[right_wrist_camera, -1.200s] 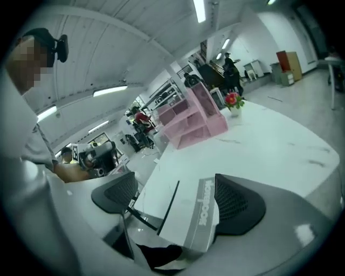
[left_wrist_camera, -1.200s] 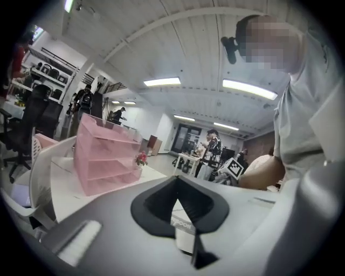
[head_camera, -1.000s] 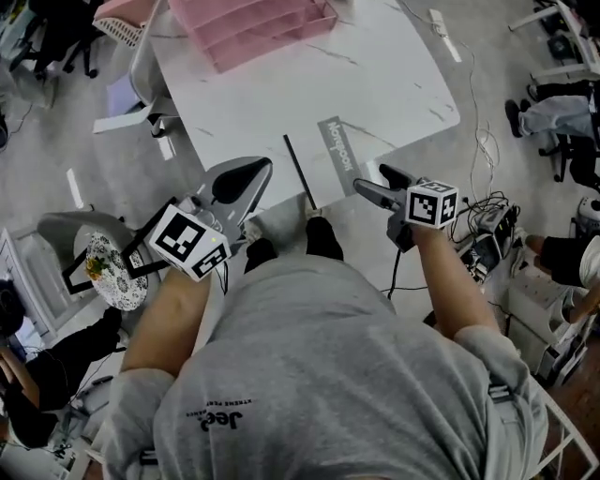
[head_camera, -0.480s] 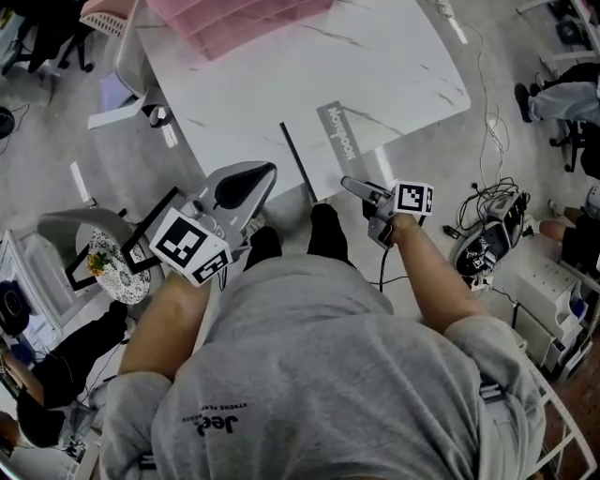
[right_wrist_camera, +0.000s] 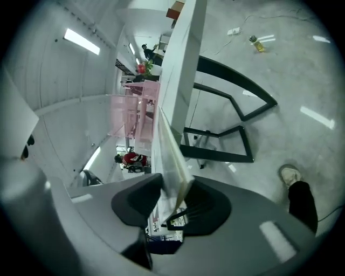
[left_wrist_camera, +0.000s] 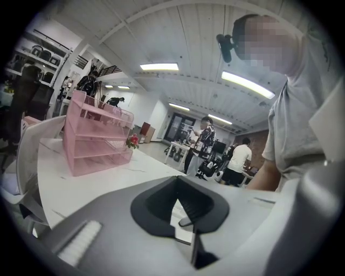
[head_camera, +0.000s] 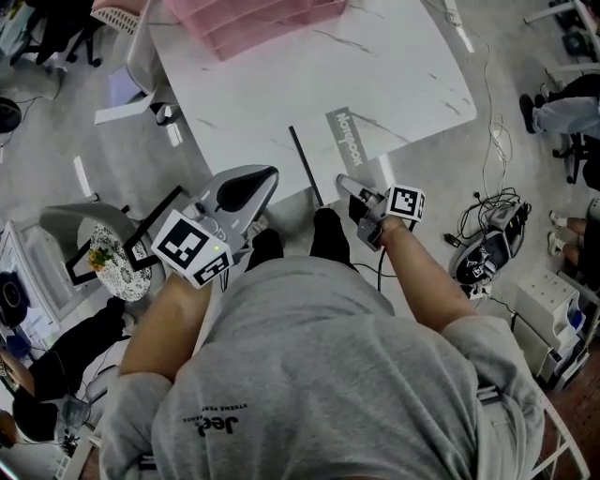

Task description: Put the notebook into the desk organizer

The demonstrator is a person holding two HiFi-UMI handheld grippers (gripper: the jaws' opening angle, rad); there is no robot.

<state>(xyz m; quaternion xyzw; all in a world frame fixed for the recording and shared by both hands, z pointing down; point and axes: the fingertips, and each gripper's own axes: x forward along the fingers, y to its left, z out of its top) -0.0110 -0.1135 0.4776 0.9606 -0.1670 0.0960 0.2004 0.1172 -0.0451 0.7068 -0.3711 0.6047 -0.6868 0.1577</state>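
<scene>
The notebook [head_camera: 323, 157], white with a grey title band and a black spine, lies at the near edge of the white marble table [head_camera: 281, 84]. My right gripper [head_camera: 345, 182] reaches its near edge from the right. In the right gripper view the notebook [right_wrist_camera: 171, 153] stands edge-on between the closing jaws of the right gripper [right_wrist_camera: 172, 199], and both pads touch it. The left gripper [head_camera: 265, 176] hangs off the table's near left corner, shut and empty, seen as the left gripper [left_wrist_camera: 183, 213] in its own view. The pink desk organizer [head_camera: 253, 23] stands at the far end, also in the left gripper view as the organizer [left_wrist_camera: 97, 140].
A grey chair [head_camera: 66, 234] and a patterned round plate [head_camera: 108, 267] sit on the floor to the left. Cables and gear [head_camera: 487, 248] lie on the floor at right. A white chair [head_camera: 131, 66] stands by the table's far left. People [left_wrist_camera: 205, 140] stand in the background.
My right gripper has moved left and in to the notebook's near edge and its jaws have come together on it. The left gripper has barely moved.
</scene>
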